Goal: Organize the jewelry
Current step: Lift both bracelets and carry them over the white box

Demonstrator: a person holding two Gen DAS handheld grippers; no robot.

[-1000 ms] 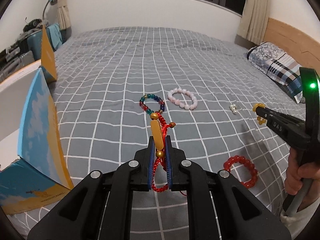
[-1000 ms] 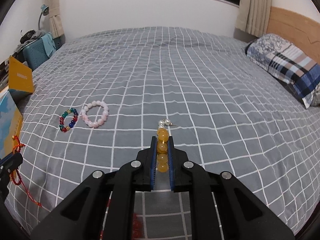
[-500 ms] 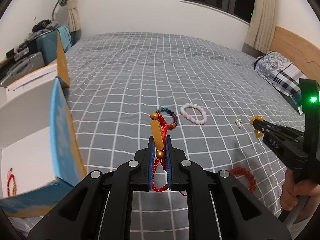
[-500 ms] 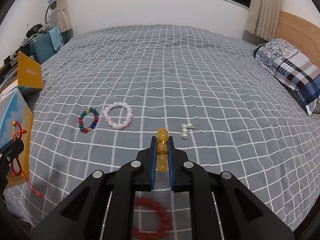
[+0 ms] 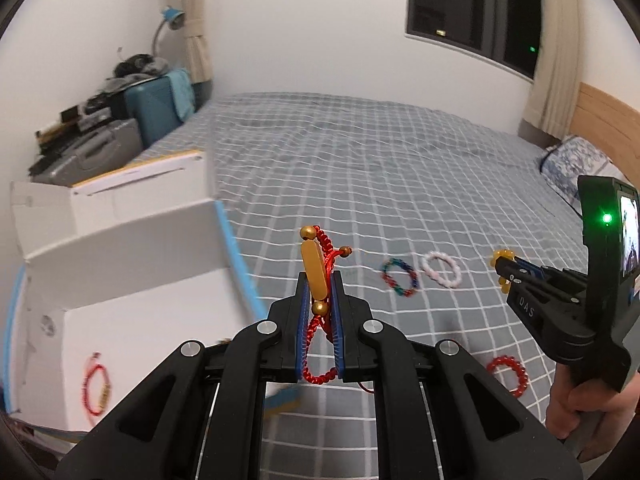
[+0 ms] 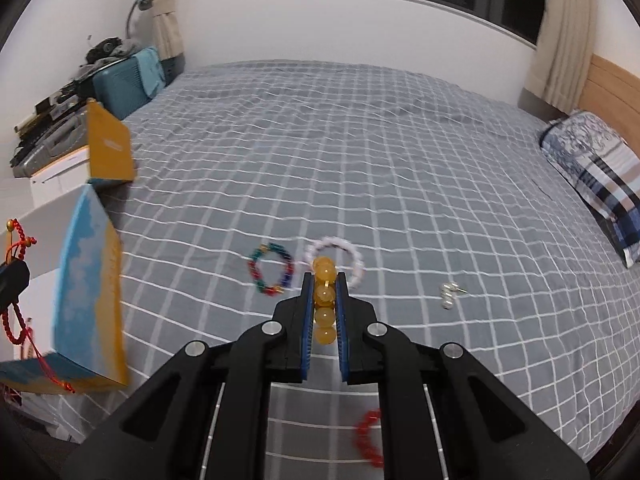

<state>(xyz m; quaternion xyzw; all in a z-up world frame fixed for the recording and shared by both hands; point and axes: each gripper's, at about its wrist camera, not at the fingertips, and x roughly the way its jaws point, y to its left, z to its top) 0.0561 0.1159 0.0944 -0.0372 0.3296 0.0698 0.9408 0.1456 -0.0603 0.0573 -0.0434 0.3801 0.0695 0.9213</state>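
A: The left gripper (image 5: 320,300) is clenching the limp red cord bracelet (image 5: 316,276) by its stiff gold bar, at the box's (image 5: 132,280) three o'clock.

B: The right gripper (image 6: 325,300) is pinching hard, slippery amber beads (image 6: 324,300) above the bed (image 6: 400,200).

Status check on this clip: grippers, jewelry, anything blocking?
Left gripper shut on red cord bracelet; right gripper shut on amber bead bracelet. White box open, near left. Nothing blocking.
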